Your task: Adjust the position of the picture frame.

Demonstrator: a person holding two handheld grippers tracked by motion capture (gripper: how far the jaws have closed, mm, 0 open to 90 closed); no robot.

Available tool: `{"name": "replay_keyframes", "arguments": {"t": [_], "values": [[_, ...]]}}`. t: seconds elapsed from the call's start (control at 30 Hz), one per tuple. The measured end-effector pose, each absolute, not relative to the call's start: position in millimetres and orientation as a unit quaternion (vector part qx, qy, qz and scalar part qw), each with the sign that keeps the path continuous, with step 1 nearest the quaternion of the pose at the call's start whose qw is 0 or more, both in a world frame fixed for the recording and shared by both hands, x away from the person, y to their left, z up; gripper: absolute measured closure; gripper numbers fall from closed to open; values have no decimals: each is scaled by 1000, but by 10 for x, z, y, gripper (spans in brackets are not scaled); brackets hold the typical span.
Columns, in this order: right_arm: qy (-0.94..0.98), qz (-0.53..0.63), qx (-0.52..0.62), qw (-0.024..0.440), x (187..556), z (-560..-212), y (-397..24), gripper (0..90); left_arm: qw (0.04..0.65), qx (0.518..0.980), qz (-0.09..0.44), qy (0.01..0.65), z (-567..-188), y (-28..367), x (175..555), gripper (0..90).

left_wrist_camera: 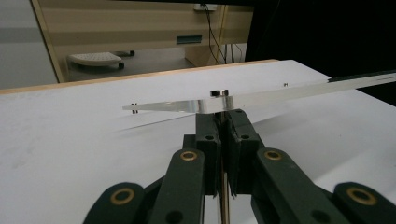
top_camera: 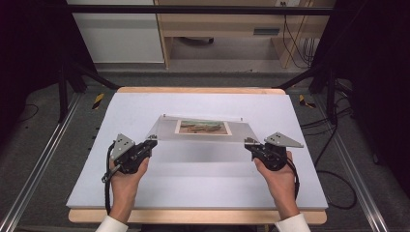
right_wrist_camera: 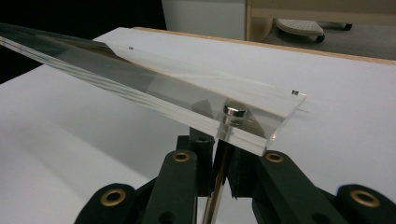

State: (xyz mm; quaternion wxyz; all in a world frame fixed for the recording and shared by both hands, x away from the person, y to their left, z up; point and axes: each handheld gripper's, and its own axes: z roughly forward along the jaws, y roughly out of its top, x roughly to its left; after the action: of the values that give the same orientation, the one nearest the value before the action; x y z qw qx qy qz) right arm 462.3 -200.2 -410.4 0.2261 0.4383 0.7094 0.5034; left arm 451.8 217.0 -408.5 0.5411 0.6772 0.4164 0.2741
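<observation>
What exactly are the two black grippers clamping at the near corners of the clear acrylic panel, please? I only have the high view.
Observer: The left gripper is shut on a thin metal left pin, which runs up through the clear acrylic panel to a round silver cap.
Operator: And the other one?
Observer: The right gripper is likewise shut on a right pin, below that corner's own silver cap.
Operator: Is the panel's near edge resting on the table?
Observer: No. The left gripper view shows that edge raised above the white table cover, with its shadow lying beneath it.
</observation>
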Motion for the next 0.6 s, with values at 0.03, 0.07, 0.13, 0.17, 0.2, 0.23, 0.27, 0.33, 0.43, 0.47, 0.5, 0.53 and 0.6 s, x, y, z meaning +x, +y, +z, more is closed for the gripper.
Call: {"name": "replay_keyframes", "arguments": {"t": [0.03, 0.07, 0.13, 0.17, 0.2, 0.23, 0.27, 0.33, 0.43, 0.47, 0.5, 0.53, 0.6], "values": [[709, 504, 438, 227, 4625, -4105, -2008, 822, 539, 679, 279, 414, -4088, 2156, 4518, 836], [709, 504, 438, 227, 4625, -4105, -2008, 822, 539, 679, 279, 414, -4088, 2156, 4518, 834], [708, 502, 440, 231, 4632, -4108, -2020, 822, 538, 680, 282, 411, -4094, 2136, 4521, 834], [707, 503, 441, 231, 4635, -4111, -2027, 823, 539, 679, 281, 411, -4098, 2128, 4524, 833], [706, 502, 443, 232, 4638, -4114, -2034, 822, 540, 679, 280, 411, -4103, 2123, 4527, 833], [705, 501, 444, 232, 4643, -4118, -2040, 823, 541, 679, 279, 411, -4109, 2119, 4532, 833], [705, 502, 445, 232, 4646, -4120, -2043, 823, 541, 678, 279, 412, -4117, 2114, 4537, 833], [704, 501, 446, 232, 4654, -4127, -2048, 823, 540, 679, 279, 411, -4130, 2111, 4543, 832], [704, 500, 448, 233, 4660, -4130, -2049, 823, 541, 678, 280, 412, -4147, 2107, 4549, 831], [703, 501, 448, 234, 4662, -4131, -2047, 823, 541, 678, 280, 412, -4151, 2108, 4550, 831], [704, 500, 448, 234, 4666, -4133, -2045, 823, 541, 678, 281, 412, -4159, 2112, 4551, 831], [704, 500, 448, 234, 4667, -4135, -2042, 823, 541, 678, 281, 412, -4163, 2114, 4552, 831], [703, 500, 448, 233, 4668, -4135, -2038, 823, 540, 678, 280, 412, -4168, 2117, 4555, 830]]}}
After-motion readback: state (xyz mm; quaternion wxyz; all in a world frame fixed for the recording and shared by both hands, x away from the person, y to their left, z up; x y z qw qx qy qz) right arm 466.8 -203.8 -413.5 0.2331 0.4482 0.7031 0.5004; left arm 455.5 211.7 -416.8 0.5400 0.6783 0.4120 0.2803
